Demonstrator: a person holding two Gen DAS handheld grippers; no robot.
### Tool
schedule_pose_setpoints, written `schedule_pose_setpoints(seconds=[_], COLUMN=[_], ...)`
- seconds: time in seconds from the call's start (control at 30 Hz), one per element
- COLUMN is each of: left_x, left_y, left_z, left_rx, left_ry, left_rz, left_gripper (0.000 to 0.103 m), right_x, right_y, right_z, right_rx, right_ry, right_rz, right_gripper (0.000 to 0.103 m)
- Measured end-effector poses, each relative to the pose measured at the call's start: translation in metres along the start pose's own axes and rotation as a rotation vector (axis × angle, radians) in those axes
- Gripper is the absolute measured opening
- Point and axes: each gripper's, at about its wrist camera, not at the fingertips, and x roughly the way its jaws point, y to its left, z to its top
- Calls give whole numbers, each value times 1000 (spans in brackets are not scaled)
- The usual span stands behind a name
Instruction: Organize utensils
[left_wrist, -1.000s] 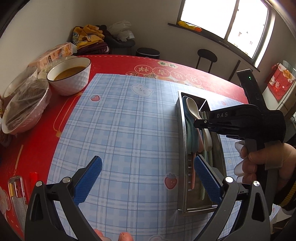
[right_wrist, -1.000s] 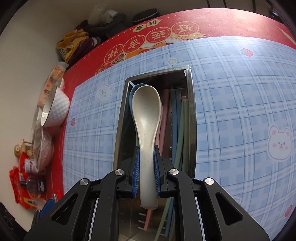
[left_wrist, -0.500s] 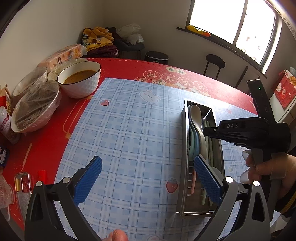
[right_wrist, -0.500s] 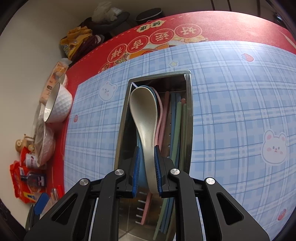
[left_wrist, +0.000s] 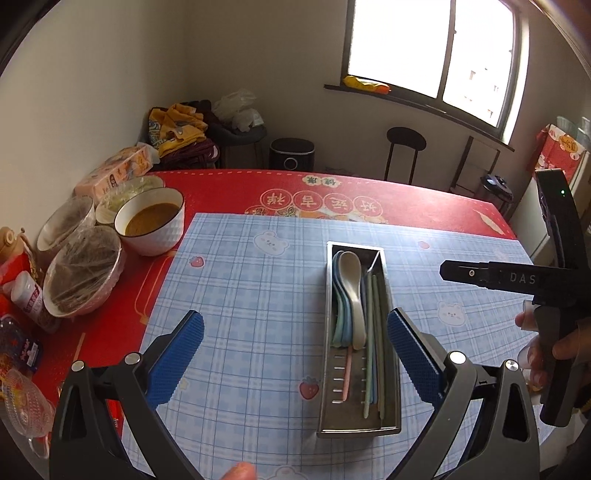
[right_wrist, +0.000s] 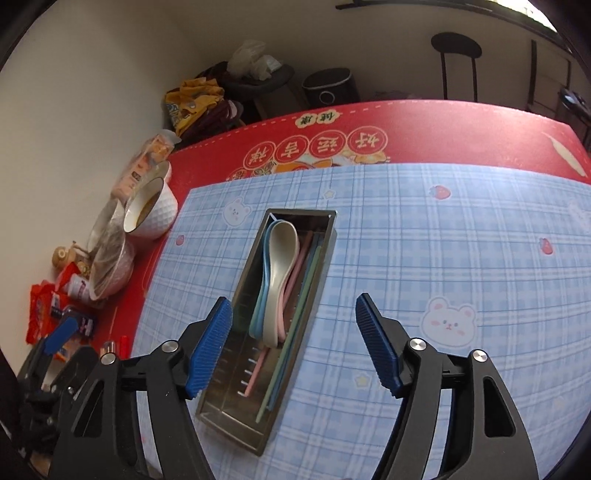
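A long steel utensil tray (left_wrist: 392, 384) (right_wrist: 236, 428) sits on the blue checked mat. A cream spoon (left_wrist: 352, 291) (right_wrist: 279, 273) lies on top of stacked blue and pink spoons in its left part. Pastel chopsticks (left_wrist: 373, 347) (right_wrist: 295, 325) lie beside them. My left gripper (left_wrist: 295, 362) is open and empty, raised above the near edge of the mat. My right gripper (right_wrist: 293, 347) is open and empty, held above the near end of the tray; its black body shows in the left wrist view (left_wrist: 517, 280).
A white bowl of brown soup (left_wrist: 151, 225) (right_wrist: 151, 210), film-covered bowls (left_wrist: 83, 269), a tissue pack (left_wrist: 118, 173) and snack packets (right_wrist: 44, 314) crowd the red table's left side. A stool (left_wrist: 404, 147) and bin (left_wrist: 291, 155) stand beyond the far edge.
My right gripper laid the cream spoon on the spoon stack in the tray, opened, and drew back and up. My left gripper also rose and pulled back, staying open.
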Motion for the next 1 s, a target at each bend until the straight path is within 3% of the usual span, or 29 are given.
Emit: schedule_pose_setpoints(seconds=[0.03,0.1,0.2,0.5,0.77,1.0], left_x=[-6,-21,-43,-104,-132,-137], left_y=[-6,-20,-39,-88,-114,-125], left_z=[4,11,23,43,43,40], left_rx=[15,40,73,127,153,150], left_ry=[-13,-51,-107,-246,-307,-321], left_rz=[1,18,35,-32,-73,-80], left_gripper=[97,97,97,97,97,97], right_x=[-14,-41,-84,-195,-253,-262], right_y=[-2,-6,-13,-32,-36,-40], right_z=[0,-2,-6,-32,-60,-75], right_rx=[-16,-42,-56,-16,-23,-46], right_ry=[-29,-87,-167,-375,-514,-542], right_rz=[-12,-41,-53,-132,-196,-238], right_gripper=[73,88,88,88,88,88])
